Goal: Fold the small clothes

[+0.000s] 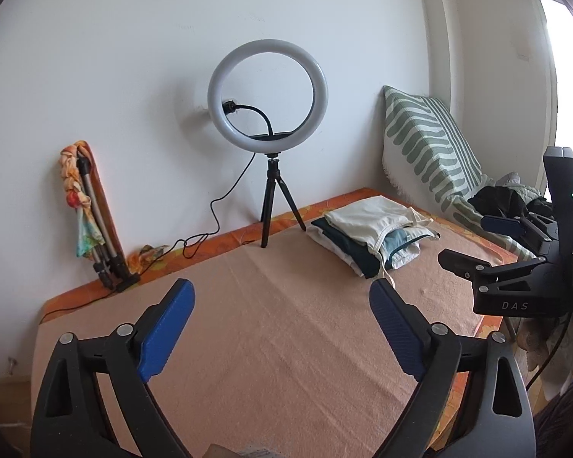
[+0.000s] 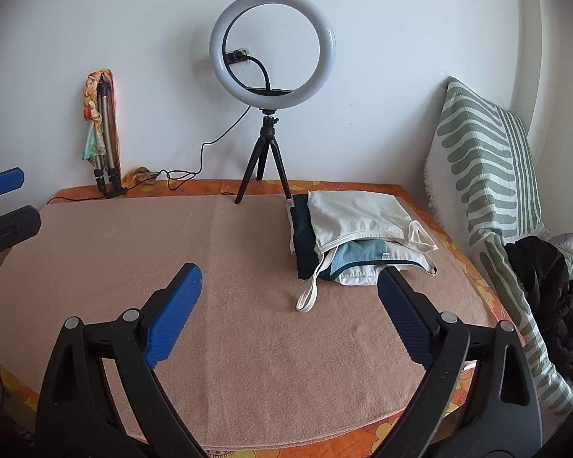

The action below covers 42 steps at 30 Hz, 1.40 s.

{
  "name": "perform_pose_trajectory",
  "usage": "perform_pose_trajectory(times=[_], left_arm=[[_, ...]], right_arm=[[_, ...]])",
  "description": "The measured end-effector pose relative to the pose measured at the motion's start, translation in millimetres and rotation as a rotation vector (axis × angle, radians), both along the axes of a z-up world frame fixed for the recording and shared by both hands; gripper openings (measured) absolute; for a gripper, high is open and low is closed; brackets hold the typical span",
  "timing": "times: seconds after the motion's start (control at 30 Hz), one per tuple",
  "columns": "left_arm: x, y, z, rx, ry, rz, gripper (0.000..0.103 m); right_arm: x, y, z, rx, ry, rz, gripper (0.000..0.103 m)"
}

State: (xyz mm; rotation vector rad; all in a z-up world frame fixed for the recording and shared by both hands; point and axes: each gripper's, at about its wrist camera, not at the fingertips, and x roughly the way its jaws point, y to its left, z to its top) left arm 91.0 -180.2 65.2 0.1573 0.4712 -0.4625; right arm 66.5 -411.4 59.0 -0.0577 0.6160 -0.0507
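Note:
A stack of folded small clothes (image 2: 347, 236) lies on the pink blanket (image 2: 217, 305) at the back right; a cream top is uppermost, with dark teal and light blue pieces under it and a loose strap (image 2: 309, 294) hanging toward me. The stack also shows in the left wrist view (image 1: 370, 233). My left gripper (image 1: 282, 301) is open and empty above the blanket. My right gripper (image 2: 290, 286) is open and empty, short of the stack; it shows in the left wrist view (image 1: 466, 244) at the right. The left gripper shows in the right wrist view (image 2: 4, 202) at the left edge.
A ring light on a small tripod (image 2: 271, 49) stands at the back by the wall, its cable (image 2: 210, 141) trailing left. A folded tripod with a scarf (image 2: 101, 133) leans on the wall. A striped pillow (image 2: 485, 175) and dark clothes (image 2: 546, 290) lie at the right.

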Motion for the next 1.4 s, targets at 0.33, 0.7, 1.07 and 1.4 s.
perform_pose_trajectory(times=[0.33,0.7,1.07,1.4], left_arm=[[-28,19,-35,0.013,0.017,0.051,0.102],[-35,26,-50,0.044,0.024,0.065,0.102],[-39,34,-52,0.044,0.026,0.07,0.102],[-43,35,-50,0.04,0.012,0.067,0.102]], right_arm=[[-11,0,-20,0.045,-0.039,-0.06,0.103],[-10,8,-36,0.013,-0.051,-0.055,0.103],[-7,11,-36,0.02,-0.055,-0.05,0.103],[-8,13,-36,0.018,-0.06,-0.055,0.103]])
